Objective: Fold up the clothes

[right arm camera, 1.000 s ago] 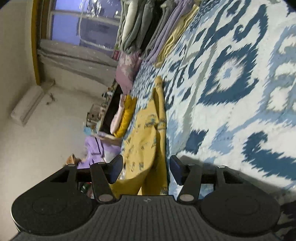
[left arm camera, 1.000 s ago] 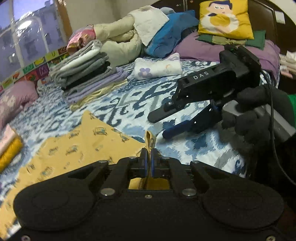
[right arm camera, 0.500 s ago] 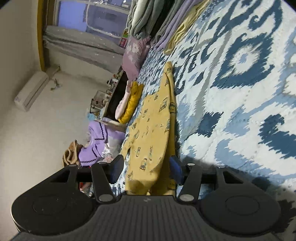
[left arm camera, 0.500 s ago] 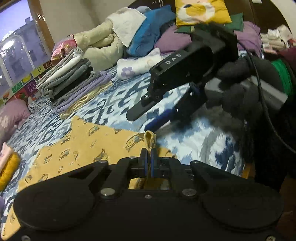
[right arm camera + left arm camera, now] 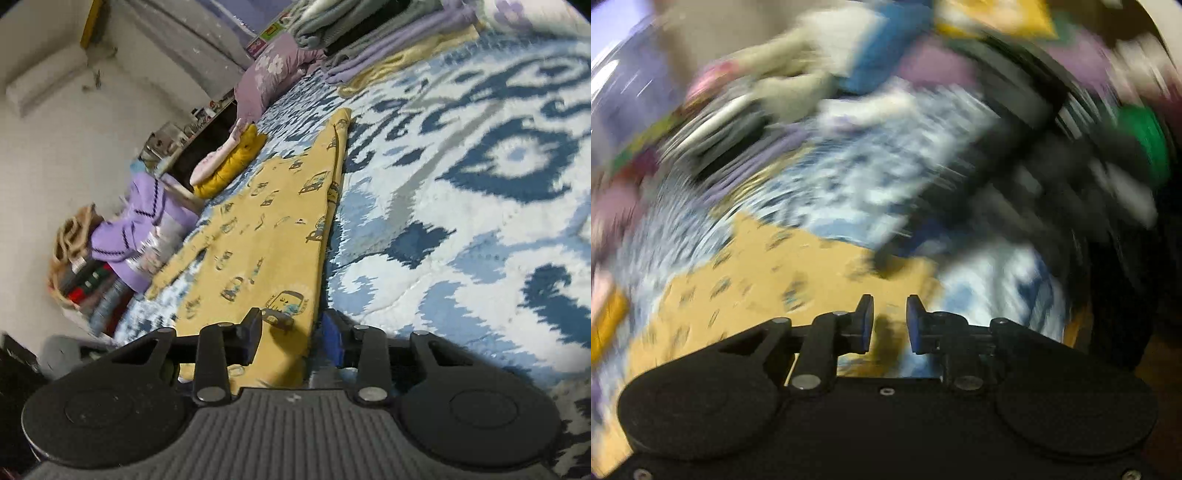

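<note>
Now, left gripper point(image 5: 889, 320): spread, empty; view blurred.
Right gripper point(image 5: 291, 334): spread around cloth point(image 5: 273, 221) edge at bottom center.
Risk: closing badly may wrinkle the fold.

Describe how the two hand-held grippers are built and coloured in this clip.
Both are black. The left hand-held gripper has smooth round housings, silver screws and blue-faced fingers. The right hand-held gripper matches, with a ribbed grey centre plate.
</note>
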### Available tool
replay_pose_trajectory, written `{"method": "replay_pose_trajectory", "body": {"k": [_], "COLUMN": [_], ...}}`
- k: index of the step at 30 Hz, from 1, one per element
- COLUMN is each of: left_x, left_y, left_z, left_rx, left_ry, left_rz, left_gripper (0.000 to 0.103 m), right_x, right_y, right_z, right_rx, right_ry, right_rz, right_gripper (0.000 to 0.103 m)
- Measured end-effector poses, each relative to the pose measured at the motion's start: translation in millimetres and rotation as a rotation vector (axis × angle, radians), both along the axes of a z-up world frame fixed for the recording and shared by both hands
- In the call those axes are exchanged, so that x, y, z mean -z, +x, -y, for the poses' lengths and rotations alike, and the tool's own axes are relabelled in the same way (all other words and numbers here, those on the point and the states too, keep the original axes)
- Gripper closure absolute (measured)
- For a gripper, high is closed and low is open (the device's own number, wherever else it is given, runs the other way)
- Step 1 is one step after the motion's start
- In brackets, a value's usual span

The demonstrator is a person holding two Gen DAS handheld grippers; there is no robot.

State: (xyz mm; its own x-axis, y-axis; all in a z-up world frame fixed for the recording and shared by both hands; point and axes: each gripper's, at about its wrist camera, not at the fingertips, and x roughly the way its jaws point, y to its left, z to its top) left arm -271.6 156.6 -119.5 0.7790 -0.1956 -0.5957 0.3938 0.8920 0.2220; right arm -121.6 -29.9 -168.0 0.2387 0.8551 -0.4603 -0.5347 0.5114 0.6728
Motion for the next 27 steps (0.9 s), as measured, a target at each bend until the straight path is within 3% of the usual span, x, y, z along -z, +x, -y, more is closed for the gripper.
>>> {"method": "replay_pose_trajectory", "body": {"k": [2, 5, 13, 14, 15, 17, 20, 22, 24, 27], "left_x": [-5.2, -0.7, 30.1, 32.2, 32.2, 20.9, 13.6, 19.8, 28.2, 25.4], "left_y": [17.7, 47.4, 110.4, 114.9, 117.9, 115.1, 112.1, 114.4, 112.5, 101.3], "left_z": [-34.2, -71.7, -118.8, -120.0, -120.9, -120.3, -115.9, -113.6, -116.5, -119.0], "left_rx": [-0.184, -0.360, -0.593, -0.598, -0.603, -0.619, -0.612, -0.608, -0.596, -0.608], "left_ry": [-0.135, -0.313, -0.686, -0.718, -0.743, -0.745, -0.656, -0.593, -0.620, -0.642], "left_rz": [-0.011, -0.068, -0.187, -0.195, -0.194, -0.145, -0.116, -0.132, -0.163, -0.132], "left_gripper": [0.083, 0.083, 0.083, 0.087, 0.099, 0.101, 0.101, 0.101, 0.101, 0.082], "right_x": [-1.2, -1.8, -2.3, -2.5, -3.0, -5.4, -8.7, -3.4, -3.9, -4.5], "right_y": [-2.9, -4.6, -7.5, -8.0, -8.2, -8.1, -10.2, -10.4, -10.0, -9.1], "right_z": [-0.1, -0.8, -5.4, -6.0, -6.5, -4.9, -5.3, -10.1, -10.2, -7.2], "right_rx": [-0.011, -0.023, -0.034, -0.035, -0.034, -0.027, -0.033, -0.041, -0.047, -0.051], "right_ry": [-0.017, -0.029, -0.046, -0.048, -0.047, -0.033, -0.058, -0.112, -0.114, -0.104], "right_rz": [0.023, 0.038, 0.062, 0.068, 0.075, 0.090, 0.121, 0.121, 0.119, 0.092], "right_gripper": [0.064, 0.066, 0.081, 0.085, 0.090, 0.096, 0.098, 0.098, 0.098, 0.097]}}
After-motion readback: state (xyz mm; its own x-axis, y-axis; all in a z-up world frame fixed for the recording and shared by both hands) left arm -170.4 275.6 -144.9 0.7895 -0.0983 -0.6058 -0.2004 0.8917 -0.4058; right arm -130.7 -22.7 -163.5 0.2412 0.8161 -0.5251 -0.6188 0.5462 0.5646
